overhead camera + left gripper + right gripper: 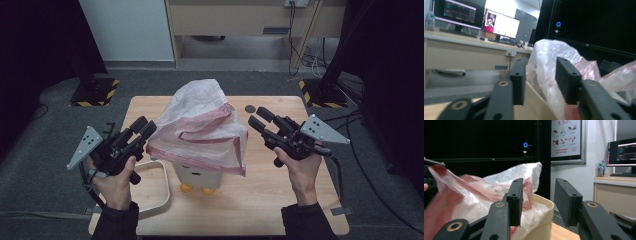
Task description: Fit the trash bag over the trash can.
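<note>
Plastic bag (202,127), white and see-through with pink bands along its edges, sits draped over a cream bin (200,176) near the middle of my wooden worktop (260,200). It bunches up into a peak at the far side, and its near edge hangs over the front of the bin, whose orange feet (197,189) peek out below. A cream ring-shaped lid (152,187) lies flat on the worktop just left of the bin, under my left wrist.

My left tongs (146,127) sit at the bag's left edge, tips pointing in towards it. In the left gripper view the two black pads (519,75) stand apart, with bag film (544,70) and the bin's rim behind the gap; I can't make out either pad pressing on the plastic.

My right tongs (260,119) hover just off the bag's right side, a little apart from it, tips aimed across the worktop. In the right gripper view the pads (566,200) are also spread, nothing between them; the bag (486,187) and the bin's cream rim (544,207) lie to the left of the gap.

A small dark round mark (250,108) sits on the worktop beyond the right tongs.
</note>
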`<state>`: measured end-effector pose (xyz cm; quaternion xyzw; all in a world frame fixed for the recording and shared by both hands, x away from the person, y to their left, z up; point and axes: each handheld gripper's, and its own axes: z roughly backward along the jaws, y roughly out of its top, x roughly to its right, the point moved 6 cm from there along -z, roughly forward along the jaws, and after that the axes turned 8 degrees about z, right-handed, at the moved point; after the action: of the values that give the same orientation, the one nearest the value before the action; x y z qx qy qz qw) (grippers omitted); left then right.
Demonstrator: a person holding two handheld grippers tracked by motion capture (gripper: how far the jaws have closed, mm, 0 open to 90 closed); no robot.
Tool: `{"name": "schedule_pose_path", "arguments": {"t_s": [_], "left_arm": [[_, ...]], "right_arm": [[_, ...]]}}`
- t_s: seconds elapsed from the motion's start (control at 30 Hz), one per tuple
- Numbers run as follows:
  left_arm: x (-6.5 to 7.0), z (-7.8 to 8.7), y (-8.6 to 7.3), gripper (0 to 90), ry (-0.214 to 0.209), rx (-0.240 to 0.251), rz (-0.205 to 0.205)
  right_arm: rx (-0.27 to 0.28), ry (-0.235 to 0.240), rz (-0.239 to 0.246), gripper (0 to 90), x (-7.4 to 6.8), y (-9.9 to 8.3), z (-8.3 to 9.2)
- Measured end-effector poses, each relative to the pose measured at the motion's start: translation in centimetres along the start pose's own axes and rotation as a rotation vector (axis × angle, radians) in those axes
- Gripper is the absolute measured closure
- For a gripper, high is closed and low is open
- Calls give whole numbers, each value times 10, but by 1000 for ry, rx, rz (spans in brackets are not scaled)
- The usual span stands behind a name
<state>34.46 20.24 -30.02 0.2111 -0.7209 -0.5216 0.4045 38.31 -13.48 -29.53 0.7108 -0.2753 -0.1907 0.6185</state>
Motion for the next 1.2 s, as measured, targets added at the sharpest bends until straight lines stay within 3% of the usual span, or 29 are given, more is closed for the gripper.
{"name": "schedule_pose_path", "arguments": {"t_s": [0.23, 0.37, 0.5, 0.67, 0.97, 1.07, 1.2], "left_arm": [[22, 5, 4, 470, -53, 14, -59], [32, 5, 1, 457, -75, -8, -93], [36, 1, -6, 449, -69, -60, -145], [33, -6, -14, 511, -13, -111, -197], [22, -14, -20, 853, 45, -162, -124], [21, -17, -20, 899, 59, -159, -92], [20, -19, -21, 900, 70, -160, -82]], "right_arm": [[4, 40, 12, 531, -12, 8, -4], [8, 47, 11, 515, -15, 11, -6], [12, 53, 11, 493, -18, 14, -6], [17, 74, 14, 466, -25, 17, -5], [21, 131, 19, 424, -37, 21, -5], [25, 158, 27, 415, -43, 23, -6], [20, 189, 32, 395, -49, 23, -7]]}}
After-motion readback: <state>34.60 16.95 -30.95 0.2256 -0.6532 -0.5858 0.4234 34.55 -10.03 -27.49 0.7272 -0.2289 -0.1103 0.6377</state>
